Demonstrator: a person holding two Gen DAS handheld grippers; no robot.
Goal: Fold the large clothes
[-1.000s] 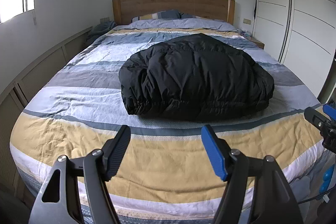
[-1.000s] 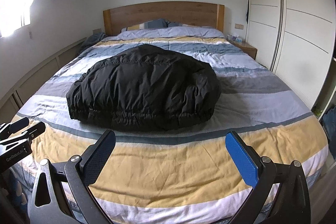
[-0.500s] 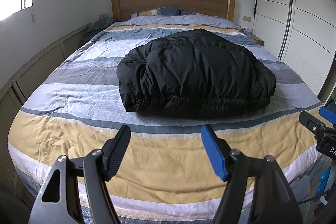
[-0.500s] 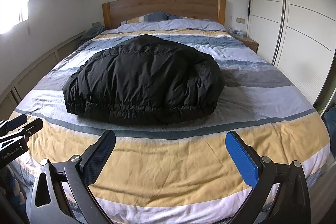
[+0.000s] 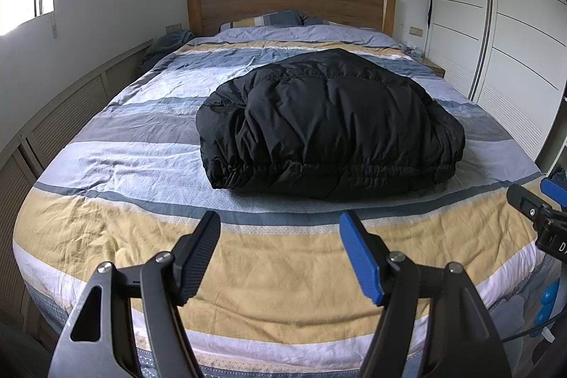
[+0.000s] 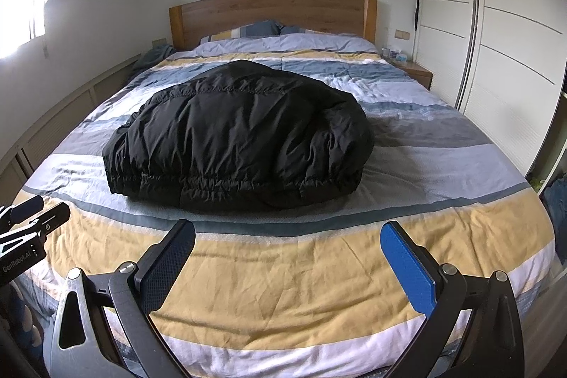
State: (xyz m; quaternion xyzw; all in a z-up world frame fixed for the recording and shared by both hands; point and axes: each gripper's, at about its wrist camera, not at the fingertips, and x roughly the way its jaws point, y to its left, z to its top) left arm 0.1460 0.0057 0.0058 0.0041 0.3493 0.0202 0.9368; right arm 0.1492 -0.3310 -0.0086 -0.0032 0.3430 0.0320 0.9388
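Currently: left gripper and right gripper hovering spread, holding nothing, over striped duvet foot edge | puffy black quilted jacket lying folded mid-bed, apart from both.

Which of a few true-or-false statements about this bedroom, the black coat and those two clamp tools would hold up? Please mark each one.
1. The black puffer jacket lies bundled on the striped bedspread. True.
2. The left gripper is clamped on the jacket. False: it is open, short of the jacket, holding nothing.
3. The right gripper is open and empty. True.
4. The headboard is white metal. False: it is brown wood.
5. The jacket hangs over the foot of the bed. False: it sits mid-bed, behind the yellow stripe.
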